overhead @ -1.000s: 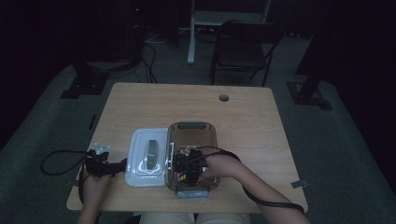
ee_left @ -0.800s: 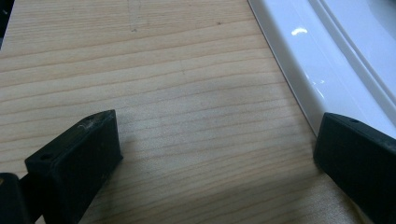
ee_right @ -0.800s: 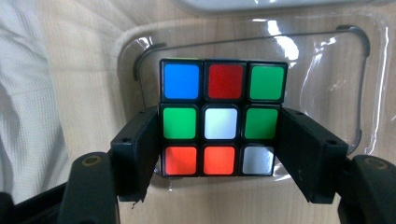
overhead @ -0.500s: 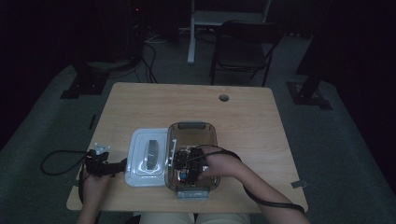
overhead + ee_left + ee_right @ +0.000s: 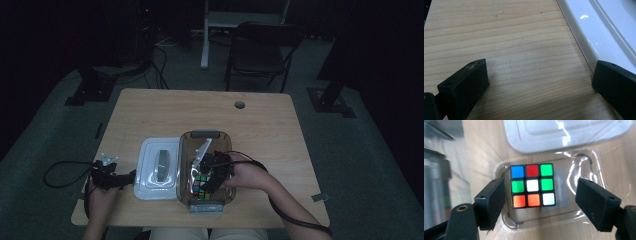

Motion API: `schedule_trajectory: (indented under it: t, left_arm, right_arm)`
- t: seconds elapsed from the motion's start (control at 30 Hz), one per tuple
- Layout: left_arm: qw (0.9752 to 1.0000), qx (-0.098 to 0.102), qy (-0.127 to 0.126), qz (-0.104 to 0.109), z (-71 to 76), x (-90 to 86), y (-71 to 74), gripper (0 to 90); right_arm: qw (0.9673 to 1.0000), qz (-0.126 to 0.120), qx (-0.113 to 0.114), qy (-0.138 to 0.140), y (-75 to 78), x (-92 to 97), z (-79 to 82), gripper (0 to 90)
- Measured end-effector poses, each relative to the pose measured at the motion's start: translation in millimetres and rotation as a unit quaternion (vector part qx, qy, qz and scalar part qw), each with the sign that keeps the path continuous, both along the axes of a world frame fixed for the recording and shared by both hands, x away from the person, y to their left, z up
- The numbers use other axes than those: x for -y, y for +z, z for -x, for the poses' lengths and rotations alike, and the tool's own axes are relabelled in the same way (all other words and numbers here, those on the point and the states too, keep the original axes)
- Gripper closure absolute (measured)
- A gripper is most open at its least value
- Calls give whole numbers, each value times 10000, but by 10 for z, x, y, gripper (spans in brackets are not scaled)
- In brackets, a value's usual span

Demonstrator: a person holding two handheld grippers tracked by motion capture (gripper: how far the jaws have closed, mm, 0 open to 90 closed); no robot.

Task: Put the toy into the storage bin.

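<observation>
- Jaws of the right gripper (image 5: 540,202) parted, just been opening, one black pad on each side of the puzzle cube (image 5: 532,185), neither pad pressing on it; nothing gripped.
- Puzzle cube at centre frame in the right gripper view, resting flat on the floor of the clear container (image 5: 584,170), top face showing blue, red and green squares in the upper row, green, white, green in the middle, orange, orange, white in the lower.
- Seen from the high view: right gripper (image 5: 212,172) at lower centre, over the clear container (image 5: 186,145), with the puzzle cube (image 5: 201,185) in the container's near end, toward the bottom edge of the frame.
- White lid (image 5: 145,175) flat on the table (image 5: 150,110), just left of the container and touching or nearly touching its side; not on the container.
- Left gripper (image 5: 107,175) at lower left of the high view, low on the table beside the lid's left edge.
- Jaws of the left gripper (image 5: 539,82) wide apart in the left gripper view, bare wood between them, white lid (image 5: 594,32) edge running down the upper right; holding nothing.
- Judged progress: cube placed in the container and released, so that part looks done.
- Judged remainder: lid not yet on; likely left to lift the lid, set it over the container and press it down.
</observation>
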State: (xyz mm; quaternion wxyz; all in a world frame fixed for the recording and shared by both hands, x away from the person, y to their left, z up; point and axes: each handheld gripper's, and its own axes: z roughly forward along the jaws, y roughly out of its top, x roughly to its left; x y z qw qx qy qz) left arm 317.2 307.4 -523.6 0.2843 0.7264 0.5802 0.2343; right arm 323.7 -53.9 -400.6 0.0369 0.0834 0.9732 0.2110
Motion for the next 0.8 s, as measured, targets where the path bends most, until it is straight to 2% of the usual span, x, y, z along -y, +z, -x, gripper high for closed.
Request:
schedule_trajectory:
  t: [0.1, 0.17, 0.2, 0.23, 0.33, 0.4, 0.43, 0.47, 0.5, 0.57, 0.6, 0.67, 0.73, 0.8]
  left_arm:
    - [10000, -6, -4, -3, 0, -1, 1, 13]
    - [10000, -9, -6, -6, 0, -1, 1, 13]
    - [10000, -8, -5, -5, 0, -1, 1, 13]
    - [10000, -9, -5, -4, 0, -1, 1, 13]
    - [10000, -7, -3, -2, 0, 0, 1, 13]
    - [10000, -8, -3, -4, 0, -1, 1, 13]
    - [10000, -8, -3, -4, 0, -1, 1, 13]
    - [10000, -5, -1, -1, 0, 0, 1, 13]
    - [10000, -8, -3, -4, 1, -1, 1, 13]
    - [10000, -7, -3, -4, 1, -1, 1, 13]
    - [10000, -8, -3, -4, 0, -1, 1, 13]
    - [10000, -15, -5, -4, 1, -1, 2, 13]
    - [10000, -3, -1, -2, 1, 0, 0, 13]
    - [10000, -3, 1, 1, 1, 1, 0, 13]
  right_arm:
    - [9988, -458, 68, -160, 57, 139, 6, 195]
    - [9969, -744, 13, -235, 81, 223, 3, 170]
    - [9956, -900, -11, -266, 91, 285, 6, 115]
    - [9946, -1008, -42, -256, 94, 332, 5, 115]
    - [9899, -1340, -83, -459, 98, 471, -14, 115]
    - [9834, -1698, -12, -636, 111, 573, -18, 115]
    - [9834, -1698, -12, -636, 111, 573, -18, 115]
    - [9760, -2018, 95, -809, 129, 680, -22, 115]
    - [9724, -2150, 139, -895, 139, 722, -20, 115]
    - [9629, -2470, 158, -1076, 159, 852, -30, 115]
    - [9585, -2590, 263, -1167, 168, 908, -26, 115]
    - [9526, -2716, 355, -1327, 176, 1012, -28, 115]
    - [9461, -2799, 579, -1523, 173, 1102, -18, 115]
    - [9430, -2810, 633, -1669, 163, 1166, -19, 115]
